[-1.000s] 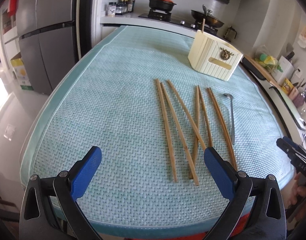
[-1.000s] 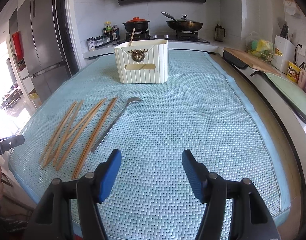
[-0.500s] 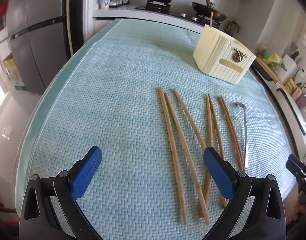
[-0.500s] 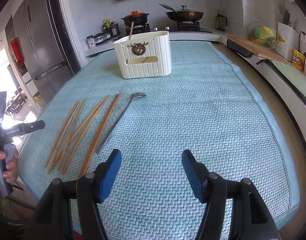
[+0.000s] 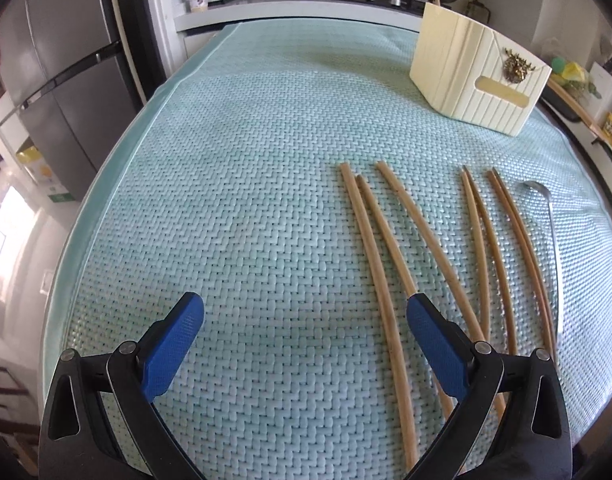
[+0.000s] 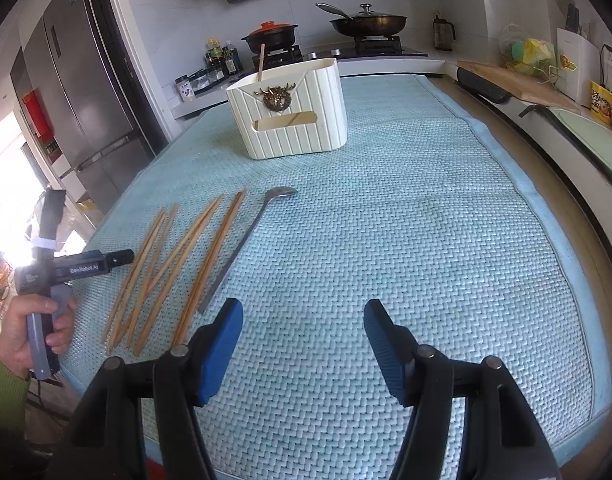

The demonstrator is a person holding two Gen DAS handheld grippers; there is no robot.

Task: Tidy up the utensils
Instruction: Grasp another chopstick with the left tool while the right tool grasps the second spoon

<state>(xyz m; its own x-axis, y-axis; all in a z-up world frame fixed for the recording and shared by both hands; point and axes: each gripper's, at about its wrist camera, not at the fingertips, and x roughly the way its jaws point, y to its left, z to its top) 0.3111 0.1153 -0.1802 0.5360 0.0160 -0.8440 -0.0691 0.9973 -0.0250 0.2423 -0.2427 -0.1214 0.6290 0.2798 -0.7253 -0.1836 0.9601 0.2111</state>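
The left gripper [image 5: 305, 320] is being held wide open and empty above the woven mat [image 5: 234, 184], its right finger [image 5: 434, 344] lying over the near ends of the chopsticks [image 5: 386, 288]. The right gripper [image 6: 304, 330] is likewise being held open, nothing between its pads. The chopsticks are being shown side by side on the mat, a metal spoon [image 6: 250, 232] just beside them. A cream utensil holder [image 6: 290, 108] is being seen farther back, one stick standing inside.

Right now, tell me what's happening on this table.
A person holds a claw in each hand, sorting utensils. Both the left claw and right claw are open and empty. Wooden chopsticks and a metal spoon lie loose on the green mat. The cream holder already has one chopstick.
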